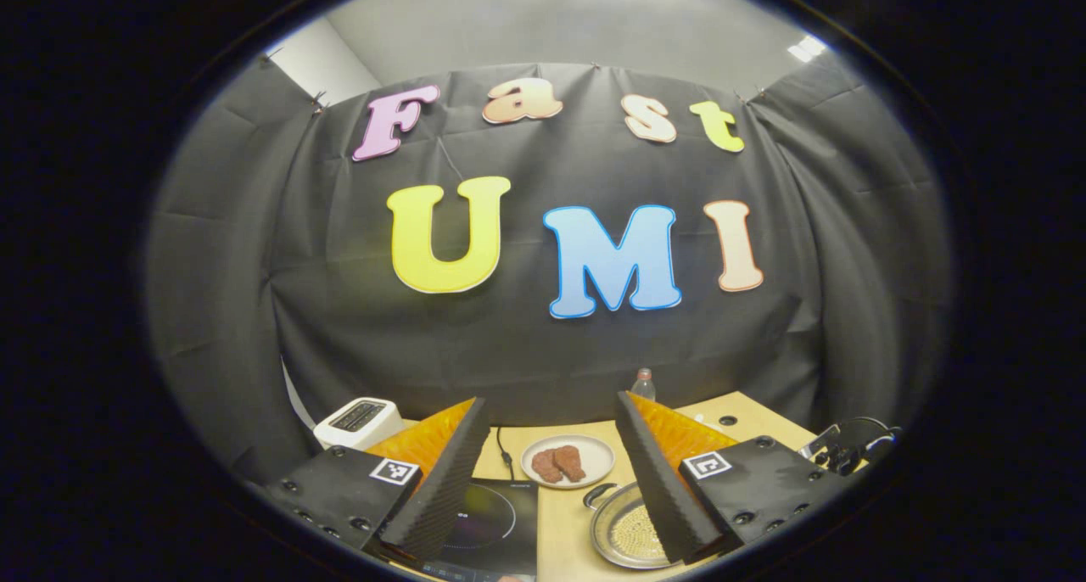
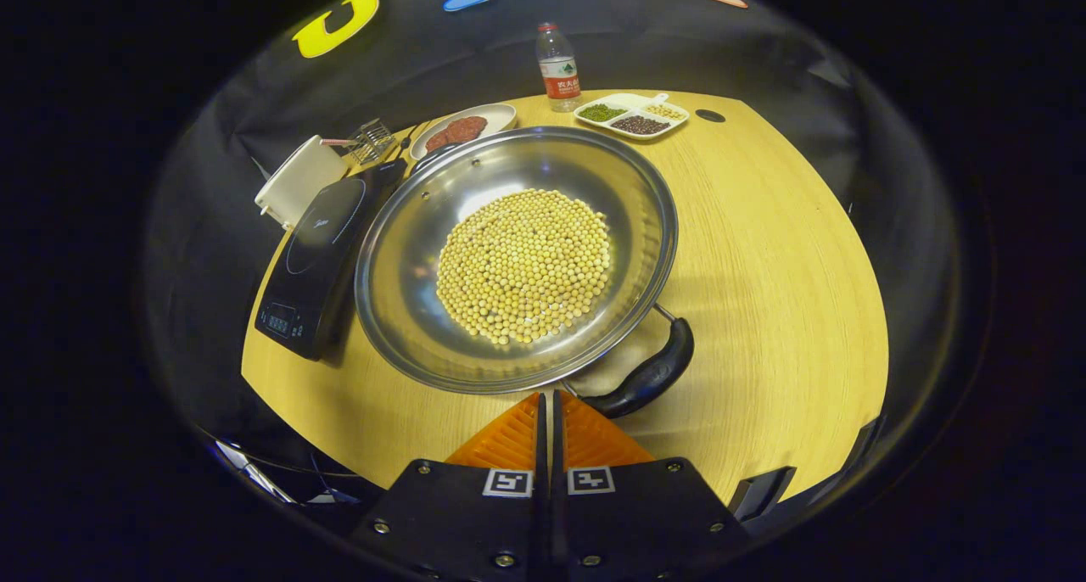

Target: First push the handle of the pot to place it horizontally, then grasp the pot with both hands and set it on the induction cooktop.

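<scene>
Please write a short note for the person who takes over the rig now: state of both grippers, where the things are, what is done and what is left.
Left gripper: open, holding nothing, raised over the table.
Right gripper: shut, empty, its tips close to the pot rim near the handle.
The pot, with soybeans inside, stands on the table beside the induction cooktop, not on it.
Done: whether the handle push is finished cannot be told.
Left: check the handle, grasp the pot with both grippers, set it on the cooktop.
</scene>
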Tool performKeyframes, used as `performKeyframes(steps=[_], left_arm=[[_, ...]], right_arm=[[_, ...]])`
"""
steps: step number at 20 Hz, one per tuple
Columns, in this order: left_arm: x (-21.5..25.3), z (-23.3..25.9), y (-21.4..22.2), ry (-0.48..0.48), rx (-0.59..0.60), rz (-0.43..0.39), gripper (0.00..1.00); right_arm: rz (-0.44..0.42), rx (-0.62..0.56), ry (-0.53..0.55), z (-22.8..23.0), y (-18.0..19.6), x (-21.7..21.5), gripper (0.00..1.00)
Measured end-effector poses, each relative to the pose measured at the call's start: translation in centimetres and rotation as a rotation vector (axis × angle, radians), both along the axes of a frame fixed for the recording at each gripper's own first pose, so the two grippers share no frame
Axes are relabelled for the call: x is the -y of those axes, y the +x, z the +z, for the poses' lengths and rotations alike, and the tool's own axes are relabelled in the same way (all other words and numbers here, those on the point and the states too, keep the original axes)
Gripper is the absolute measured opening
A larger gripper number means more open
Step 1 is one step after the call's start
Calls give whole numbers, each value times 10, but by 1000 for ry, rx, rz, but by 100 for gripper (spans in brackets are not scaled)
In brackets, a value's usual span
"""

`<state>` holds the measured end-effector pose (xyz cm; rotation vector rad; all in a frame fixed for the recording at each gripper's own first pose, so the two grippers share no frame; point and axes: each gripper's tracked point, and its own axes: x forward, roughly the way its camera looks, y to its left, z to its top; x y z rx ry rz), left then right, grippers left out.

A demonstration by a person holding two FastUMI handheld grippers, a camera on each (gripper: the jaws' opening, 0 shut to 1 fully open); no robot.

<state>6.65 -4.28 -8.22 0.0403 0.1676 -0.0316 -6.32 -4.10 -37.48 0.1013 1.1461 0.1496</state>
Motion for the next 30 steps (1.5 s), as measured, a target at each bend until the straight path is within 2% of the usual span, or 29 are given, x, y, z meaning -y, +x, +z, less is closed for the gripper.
performKeyframes(steps=[3,4,5,8,9,10,12,18,23,29,30], left_arm=[[0,-5,0,-1,-8,-7,97],[-1,-5,0,2,-10,-8,91],[-2,-5,0,5,-10,-7,97],[-6,-7,2,4,-14,-4,97],[-7,-8,2,3,-17,-2,91],[-7,-9,3,1,-21,-2,97],[-6,-11,4,4,-27,-4,100],[2,-13,6,21,-31,-20,98],[7,-17,11,32,-38,-26,97],[8,-25,13,30,-56,-26,97],[8,-26,14,33,-58,-26,100]], right_arm=[[-29,-1,-35,-2,8,15,1],[-37,-4,-49,-1,11,20,1],[-45,-5,-61,-3,13,25,1],[-64,-6,-86,-5,21,37,1],[-67,-5,-95,-5,24,41,1],[-67,-2,-110,-5,27,45,1],[-62,8,-151,-6,33,55,1],[-91,25,-190,-7,56,78,1],[-73,40,-239,-9,75,96,1],[-79,54,-266,-12,95,112,1],[-83,60,-265,-14,99,113,1]])
